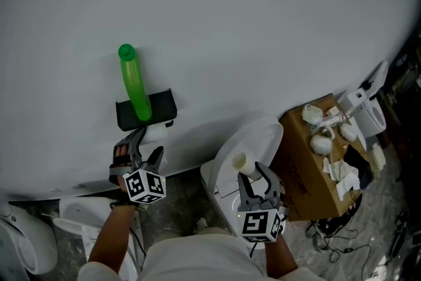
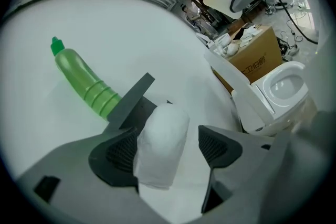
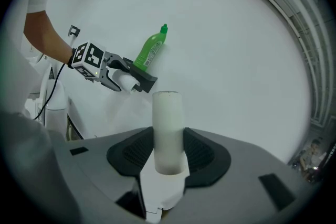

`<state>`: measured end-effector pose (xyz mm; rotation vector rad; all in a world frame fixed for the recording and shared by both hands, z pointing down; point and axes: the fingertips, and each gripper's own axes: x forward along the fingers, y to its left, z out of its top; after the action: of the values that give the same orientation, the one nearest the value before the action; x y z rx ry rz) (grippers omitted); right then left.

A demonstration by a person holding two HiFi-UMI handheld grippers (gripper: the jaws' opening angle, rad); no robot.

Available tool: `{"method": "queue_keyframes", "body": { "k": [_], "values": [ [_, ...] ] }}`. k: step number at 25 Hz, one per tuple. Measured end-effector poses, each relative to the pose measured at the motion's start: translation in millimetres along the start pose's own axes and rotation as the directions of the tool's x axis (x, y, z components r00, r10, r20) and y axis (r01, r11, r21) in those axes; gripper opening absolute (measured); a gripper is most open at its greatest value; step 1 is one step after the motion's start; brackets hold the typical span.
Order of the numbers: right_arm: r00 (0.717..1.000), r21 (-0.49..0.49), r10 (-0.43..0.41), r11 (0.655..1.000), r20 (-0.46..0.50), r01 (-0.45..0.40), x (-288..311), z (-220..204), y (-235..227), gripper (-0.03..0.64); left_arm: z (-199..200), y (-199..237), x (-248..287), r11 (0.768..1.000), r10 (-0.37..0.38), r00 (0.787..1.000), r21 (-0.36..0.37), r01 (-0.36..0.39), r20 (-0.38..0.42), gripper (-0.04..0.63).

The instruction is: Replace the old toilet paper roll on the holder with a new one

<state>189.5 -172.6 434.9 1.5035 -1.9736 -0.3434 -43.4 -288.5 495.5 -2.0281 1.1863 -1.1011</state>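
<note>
A black holder [image 1: 146, 110] is fixed to the white wall, and a green bottle [image 1: 134, 82] stands on it. A small white paper roll [image 2: 160, 144] sits just below the holder [image 2: 131, 99]. My left gripper [image 1: 148, 145] is open around this roll: the left pad is against it and the right pad stands clear with a gap. My right gripper [image 3: 168, 152] is shut on a slim white tube [image 3: 168, 128] with a flap of paper hanging from it. It holds the tube upright over the toilet [image 1: 256, 138], to the right of the holder.
An open toilet [image 2: 286, 86] stands by the wall, with its lid raised. Beside it on the right is a cardboard box [image 1: 309, 161] topped with crumpled paper. More white fixtures [image 1: 26, 240] stand at the lower left. Cables lie on the floor [image 1: 342, 240].
</note>
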Motion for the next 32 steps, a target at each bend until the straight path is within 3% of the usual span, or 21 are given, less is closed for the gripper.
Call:
{"method": "queue_keyframes", "body": {
  "k": [15,23,25,28,32],
  "values": [
    [0.994,-0.038,0.092,0.995,0.059,-0.09,4.0,42.7,46.0,0.181,-24.1,8.5,-60.1,0.992,0.03,1.0,-0.125,-0.029,0.0,0.35],
    [0.981,-0.049,0.167,0.985,0.096,-0.163,4.3,64.8,75.1,0.181,-60.2,23.6,-95.3,0.956,0.049,0.999,-0.287,-0.054,-0.023,0.345],
    [0.978,-0.053,0.181,0.983,0.103,-0.176,3.9,70.1,81.2,0.181,-70.1,27.7,-102.8,0.94,0.054,0.997,-0.335,-0.067,-0.048,0.326],
    [0.972,-0.05,0.204,0.979,0.113,-0.2,2.9,77.8,90.0,0.179,-84.2,31.6,-115.3,0.909,0.059,0.996,-0.41,-0.082,-0.068,0.213],
    [0.964,-0.017,0.236,0.972,0.125,-0.236,-0.4,86.5,99.2,0.179,-93.5,34.2,-136.1,0.87,0.073,0.996,-0.485,-0.088,-0.049,0.108]
  ]
}}
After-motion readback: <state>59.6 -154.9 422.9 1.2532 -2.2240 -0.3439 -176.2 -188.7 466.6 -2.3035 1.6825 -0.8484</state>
